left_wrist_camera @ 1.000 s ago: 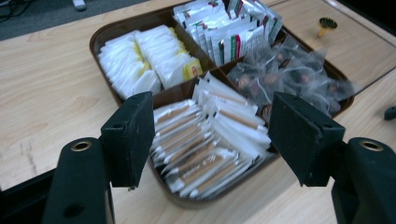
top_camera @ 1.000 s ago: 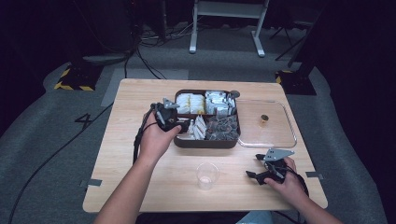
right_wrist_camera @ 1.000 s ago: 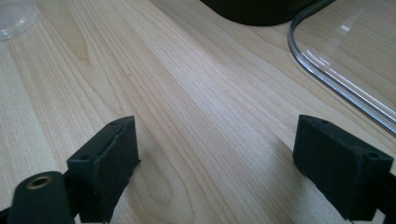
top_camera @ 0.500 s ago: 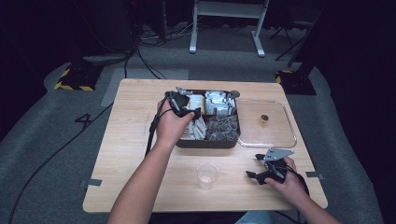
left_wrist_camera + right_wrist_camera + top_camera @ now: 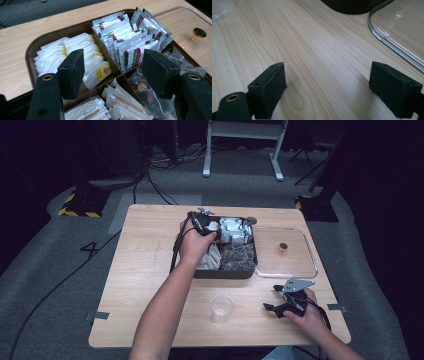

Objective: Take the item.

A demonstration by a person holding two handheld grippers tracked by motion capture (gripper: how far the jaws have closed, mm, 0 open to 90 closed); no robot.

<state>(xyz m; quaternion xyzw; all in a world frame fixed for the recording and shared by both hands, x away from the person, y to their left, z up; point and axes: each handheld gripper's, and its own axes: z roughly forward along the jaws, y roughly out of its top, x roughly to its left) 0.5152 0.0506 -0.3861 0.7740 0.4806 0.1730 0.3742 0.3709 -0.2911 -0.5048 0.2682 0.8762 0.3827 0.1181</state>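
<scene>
The left tool (image 5: 113, 72) hangs over the tray (image 5: 226, 272), jaws spread wide and holding nothing. Below it, the tray's compartments carry white sachets (image 5: 75, 53) with yellow tags at the far left, silver packets (image 5: 130, 40) at the far right, clear bags (image 5: 150, 92) at the near right and paper sticks (image 5: 117, 102) nearest. The right tool (image 5: 328, 87) rests on the bench (image 5: 145, 270), near the tray's right corner, jaws wide apart and empty. A clear lid (image 5: 287, 262) lies just right of the tray; a cup (image 5: 221, 308) stands in front of it.
</scene>
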